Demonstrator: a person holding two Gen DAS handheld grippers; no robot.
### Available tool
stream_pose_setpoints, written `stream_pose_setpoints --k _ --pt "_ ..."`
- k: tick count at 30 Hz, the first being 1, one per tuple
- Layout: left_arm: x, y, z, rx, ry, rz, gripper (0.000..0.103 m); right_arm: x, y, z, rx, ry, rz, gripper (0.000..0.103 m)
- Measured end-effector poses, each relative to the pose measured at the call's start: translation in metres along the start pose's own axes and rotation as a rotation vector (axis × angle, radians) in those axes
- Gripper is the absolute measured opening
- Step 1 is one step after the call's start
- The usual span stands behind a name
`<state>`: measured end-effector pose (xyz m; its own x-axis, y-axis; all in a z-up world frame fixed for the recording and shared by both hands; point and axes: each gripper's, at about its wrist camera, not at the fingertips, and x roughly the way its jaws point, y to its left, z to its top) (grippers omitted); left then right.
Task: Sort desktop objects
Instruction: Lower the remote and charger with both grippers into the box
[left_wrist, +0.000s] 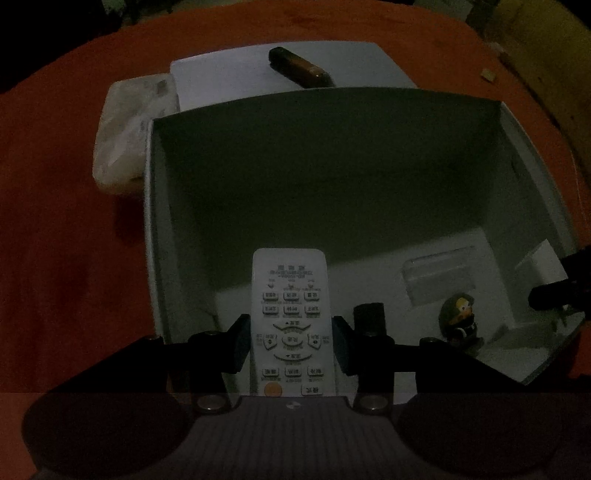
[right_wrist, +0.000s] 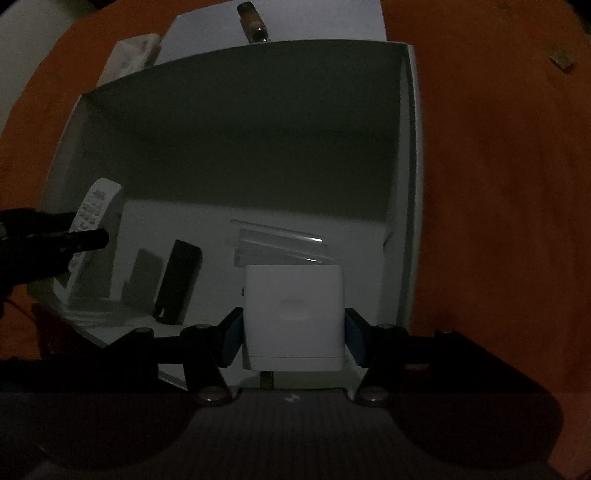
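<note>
My left gripper (left_wrist: 291, 343) is shut on a white remote control (left_wrist: 291, 317), held upright over the inside of a white open box (left_wrist: 155, 206). My right gripper (right_wrist: 293, 338) is shut on a white cube-shaped charger (right_wrist: 293, 314), also hanging inside the same box (right_wrist: 410, 184). On the box floor lie a clear plastic case (right_wrist: 280, 243), a black oblong object (right_wrist: 181, 280) and a small dark figurine (left_wrist: 461, 317). The remote (right_wrist: 96, 221) and the left gripper's finger (right_wrist: 88, 238) show at the left of the right wrist view.
The box stands on an orange-red table (left_wrist: 66, 240). Behind it lies a white sheet or lid (left_wrist: 229, 77) with a brown bottle (left_wrist: 299, 68) on it. A pale tissue pack (left_wrist: 125, 133) rests against the box's left wall. A small tan block (left_wrist: 489, 75) lies far right.
</note>
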<state>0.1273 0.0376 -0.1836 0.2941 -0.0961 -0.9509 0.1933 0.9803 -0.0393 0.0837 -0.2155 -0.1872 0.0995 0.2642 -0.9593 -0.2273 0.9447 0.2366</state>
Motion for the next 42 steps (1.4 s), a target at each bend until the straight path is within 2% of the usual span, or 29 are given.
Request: stream_pose_setpoints --k 3,10,13,20,25,31,42 --pt "0.002 -0.002 0.002 0.001 0.001 0.009 0.041 0.000 0.001 -0.001 -0.017 -0.005 -0.008 0.059" --pt "0.000 -0.014 0.001 0.022 -0.004 -0.032 0.041 0.008 0.013 -0.002 -0.069 0.010 -0.019 0.059" --pt "0.007 -0.013 0.001 0.008 0.019 -0.015 0.041 0.013 0.021 -0.001 -0.099 0.017 -0.030 0.059" --pt "0.020 -0.013 0.003 -0.010 0.057 -0.004 0.041 0.022 0.032 0.001 -0.124 0.024 -0.113 0.059" --pt "0.027 -0.015 0.002 -0.014 0.071 0.003 0.041 0.025 0.038 0.006 -0.162 0.036 -0.088 0.059" --pt "0.037 -0.016 0.000 -0.034 0.109 -0.008 0.041 0.045 0.036 0.006 -0.167 0.098 -0.112 0.059" --pt "0.051 -0.018 0.002 -0.035 0.128 -0.002 0.041 0.064 0.035 0.009 -0.193 0.120 -0.145 0.060"
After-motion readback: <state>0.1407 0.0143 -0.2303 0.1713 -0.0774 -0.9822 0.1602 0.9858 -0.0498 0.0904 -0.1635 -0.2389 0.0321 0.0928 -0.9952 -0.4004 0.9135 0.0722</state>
